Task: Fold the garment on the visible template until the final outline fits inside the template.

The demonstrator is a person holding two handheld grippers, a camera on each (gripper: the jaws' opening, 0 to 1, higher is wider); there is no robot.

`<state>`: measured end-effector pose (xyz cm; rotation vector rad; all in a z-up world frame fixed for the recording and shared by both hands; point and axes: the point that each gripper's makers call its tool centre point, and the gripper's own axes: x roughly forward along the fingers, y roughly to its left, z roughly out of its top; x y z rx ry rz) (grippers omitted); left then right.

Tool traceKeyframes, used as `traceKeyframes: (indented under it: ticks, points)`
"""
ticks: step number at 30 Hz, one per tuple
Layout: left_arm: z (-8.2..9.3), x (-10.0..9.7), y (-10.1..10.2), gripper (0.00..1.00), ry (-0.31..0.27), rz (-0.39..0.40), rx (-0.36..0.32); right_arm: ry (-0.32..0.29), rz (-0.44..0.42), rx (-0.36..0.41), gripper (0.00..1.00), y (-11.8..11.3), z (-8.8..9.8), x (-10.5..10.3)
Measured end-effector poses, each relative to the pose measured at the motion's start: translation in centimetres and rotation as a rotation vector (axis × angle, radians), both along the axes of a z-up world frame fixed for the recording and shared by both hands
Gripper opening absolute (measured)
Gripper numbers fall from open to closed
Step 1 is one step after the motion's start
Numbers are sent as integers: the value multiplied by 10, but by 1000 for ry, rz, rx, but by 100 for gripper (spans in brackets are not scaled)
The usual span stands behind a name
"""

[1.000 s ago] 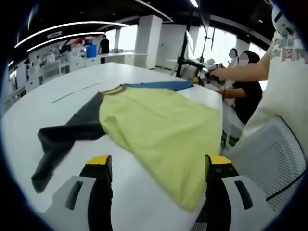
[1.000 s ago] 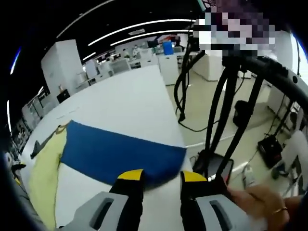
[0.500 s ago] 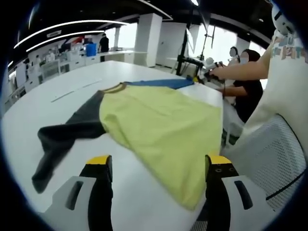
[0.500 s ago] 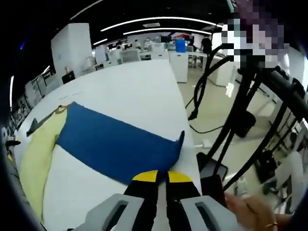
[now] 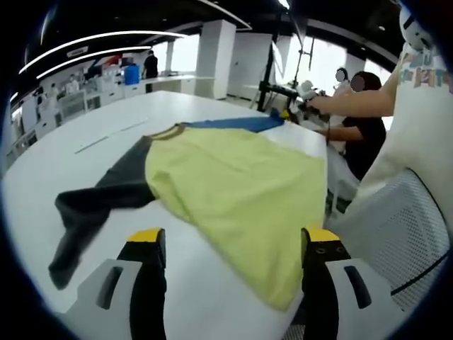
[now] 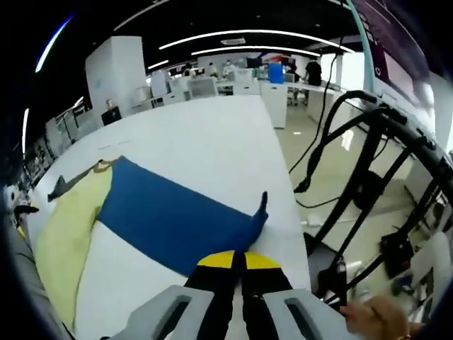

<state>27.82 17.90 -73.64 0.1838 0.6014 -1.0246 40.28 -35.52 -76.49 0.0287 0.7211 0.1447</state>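
1. A shirt (image 5: 233, 188) lay flat on the white tabletop (image 5: 85, 152). Its body was yellow-green, with one dark grey sleeve (image 5: 95, 205) and one blue sleeve (image 6: 173, 219).
2. In the left gripper view, the yellow-green part spread across the middle of the tabletop. Its lower corner hung a little over the near edge.
3. The dark grey sleeve reached out to the left in that view and bent down toward the camera.
4. The blue sleeve lay at the far end of the shirt in that view, close to the person's hand.
5. The left gripper (image 5: 230, 244) hovered above the tabletop, near the bottom hem of the shirt. Its fingers (image 5: 147, 251) were spread wide apart and held nothing.
6. In the right gripper view, the blue sleeve lay flat on the tabletop and ran toward the camera.
7. The right gripper (image 6: 237, 261) had its yellow-tipped fingers pressed together at the end of the blue sleeve. They seemed to pinch the cloth there, and a small corner of the sleeve stood up just beside them.
8. A person in a light shirt (image 5: 425, 134) stood at the right of the left gripper view, beside a white mesh chair (image 5: 396, 234).
9. Black stand legs and cables (image 6: 368, 177) stood on the floor past the tabletop's edge in the right gripper view.
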Motion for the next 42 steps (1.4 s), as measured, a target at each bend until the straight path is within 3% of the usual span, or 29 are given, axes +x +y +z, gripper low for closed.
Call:
traceKeyframes:
  ticks: [23,42]
  points:
    - [-3,-5,13,75,-14,7,6,-22,104,98,0,73,14,28]
    - [-4,-8,19,75,-18,15,2,-12,200,115,0,126,16,45]
